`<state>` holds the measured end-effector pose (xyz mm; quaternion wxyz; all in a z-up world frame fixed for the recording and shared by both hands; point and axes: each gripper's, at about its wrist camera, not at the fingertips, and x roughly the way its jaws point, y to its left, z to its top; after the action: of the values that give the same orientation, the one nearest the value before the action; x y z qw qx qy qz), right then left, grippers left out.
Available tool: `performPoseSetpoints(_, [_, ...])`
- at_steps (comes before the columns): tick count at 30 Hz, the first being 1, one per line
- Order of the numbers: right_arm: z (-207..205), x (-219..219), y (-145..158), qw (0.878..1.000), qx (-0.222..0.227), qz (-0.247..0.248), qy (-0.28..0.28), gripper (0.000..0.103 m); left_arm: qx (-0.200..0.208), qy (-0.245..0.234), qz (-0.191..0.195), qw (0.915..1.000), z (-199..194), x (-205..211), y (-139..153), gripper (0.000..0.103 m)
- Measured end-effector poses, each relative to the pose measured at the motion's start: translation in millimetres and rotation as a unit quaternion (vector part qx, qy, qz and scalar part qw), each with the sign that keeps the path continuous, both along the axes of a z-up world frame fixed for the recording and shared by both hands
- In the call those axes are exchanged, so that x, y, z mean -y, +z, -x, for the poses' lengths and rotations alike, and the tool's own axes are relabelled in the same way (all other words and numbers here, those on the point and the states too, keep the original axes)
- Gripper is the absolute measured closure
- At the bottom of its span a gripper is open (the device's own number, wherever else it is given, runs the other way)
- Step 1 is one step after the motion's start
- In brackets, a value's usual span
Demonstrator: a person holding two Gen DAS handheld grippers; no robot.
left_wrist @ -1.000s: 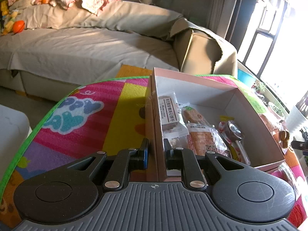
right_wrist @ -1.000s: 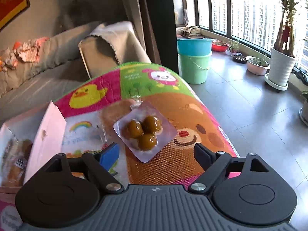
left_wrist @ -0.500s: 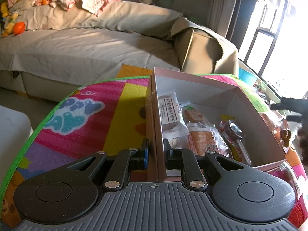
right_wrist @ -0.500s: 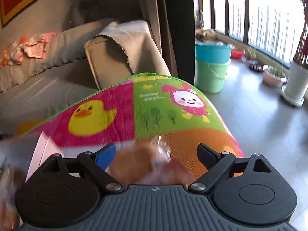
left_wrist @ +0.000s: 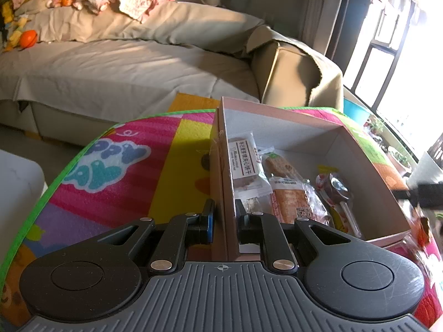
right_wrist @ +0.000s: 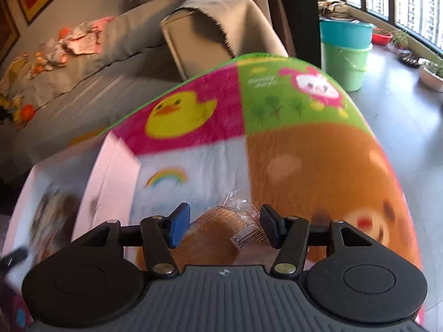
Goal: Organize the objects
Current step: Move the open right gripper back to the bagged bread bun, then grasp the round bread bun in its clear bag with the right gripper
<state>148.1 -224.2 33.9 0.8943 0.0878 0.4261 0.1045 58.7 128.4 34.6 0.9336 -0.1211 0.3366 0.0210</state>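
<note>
The left gripper (left_wrist: 224, 218) is clenched on the near wall of the open pink cardboard box (left_wrist: 368, 163), pinning it to the bright cartoon-printed play mat (left_wrist: 110, 166) with wrapped snacks already inside. The right gripper (right_wrist: 221, 225) has just been closing around a clear-wrapped, orange-brown pastry packet (right_wrist: 221, 232) that lies on the mat just beside the box, though blur leaves it unclear whether the pads yet press on it. To do this pickup well, I would squeeze gently so the soft pastry is not crushed, confirm the wrapper is truly caught, then lift clear of the box wall before lowering it into the free space at the box's right side.
</note>
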Motion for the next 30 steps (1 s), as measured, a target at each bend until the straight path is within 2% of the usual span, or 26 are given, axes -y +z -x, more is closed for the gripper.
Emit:
performPoseSetpoints(1, [11, -1, 1, 1.0, 0.007, 0.008, 0.004, 0.033, 0.0, 0.0, 0.0, 1.0, 0, 0, 0, 0.086])
performPoseSetpoints(4, [41, 3, 5, 0.999, 0.023, 0.016, 0.015, 0.03, 0.0, -0.001, 0.002, 1.0, 0, 0, 0, 0.086])
performPoseSetpoints(12, [98, 25, 15, 0.999, 0.033, -0.014, -0.009, 0.02, 0.0, -0.002, 0.003, 1.0, -1, 0, 0, 0.086])
performPoseSetpoints(16, [118, 27, 28, 0.998, 0.06, 0.004, -0.021, 0.012, 0.0, -0.001, 0.003, 1.0, -1, 0, 0, 0.086])
performPoseSetpoints(19, [129, 30, 40, 0.996, 0.085, 0.02, -0.033, 0.011, 0.0, -0.002, 0.003, 1.0, 0, 0, 0, 0.086])
performPoseSetpoints(23, [142, 16, 40, 0.994, 0.091, 0.063, 0.0, 0.006, 0.0, -0.001, 0.003, 1.0, -1, -1, 0, 0.086])
performPoseSetpoints(28, [150, -16, 24, 0.992, 0.079, 0.079, 0.051, 0.005, 0.0, -0.002, 0.003, 1.0, -1, 0, 0, 0.086])
performPoseSetpoints(30, [150, -30, 16, 0.989, 0.077, 0.101, 0.071, 0.005, -0.001, -0.002, 0.002, 1.0, 0, 0, 0, 0.086])
